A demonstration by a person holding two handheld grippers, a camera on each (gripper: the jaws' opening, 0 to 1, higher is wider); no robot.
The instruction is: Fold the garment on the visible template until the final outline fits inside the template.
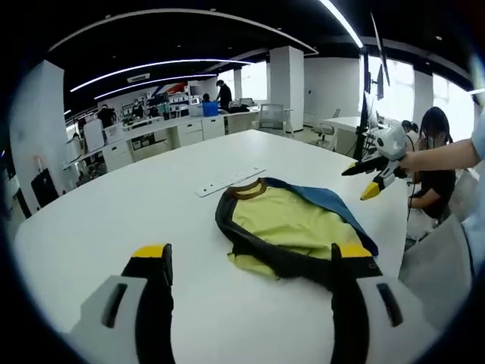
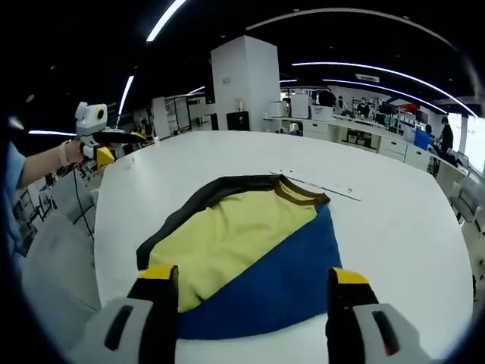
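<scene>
1. Two claws in my hands, both with jaws spread wide and nothing between them.

2. Left gripper view: my left gripper [image 1: 250,258] rises from six o'clock, its yellow-tipped jaws apart above the white table [image 1: 114,220]. The garment [image 1: 292,227] lies just past the tips, toward one o'clock of the left jaw. The right jaw tip overlaps the garment's near dark edge in the picture; whether it touches the cloth I cannot tell.

3. Same view: the garment shows a yellow panel, a black border, a brown collar at its far end and a strip of blue along its right side. It lies rumpled, partly folded over itself.

4. Same view: a thin white strip [image 1: 229,182] lies flat on the table just beyond the collar, at about eleven o'clock from the garment.

5. Same view: my right gripper [image 1: 377,171] hangs at three o'clock, beyond the table edge, well apart from the garment, held by my hand [image 1: 413,161].

6. Right gripper view: my right gripper [image 2: 254,284] has both tips spread at six o'clock. The garment [image 2: 250,250] spreads straight ahead at twelve o'clock, its near blue edge reaching down between the tips, yellow panel to the left, collar at the far end.

7. Same view: the left gripper [image 2: 102,140] sits at ten o'clock, off the table's far corner, away from the cloth.

8. Background: office desks and people, far off.
</scene>
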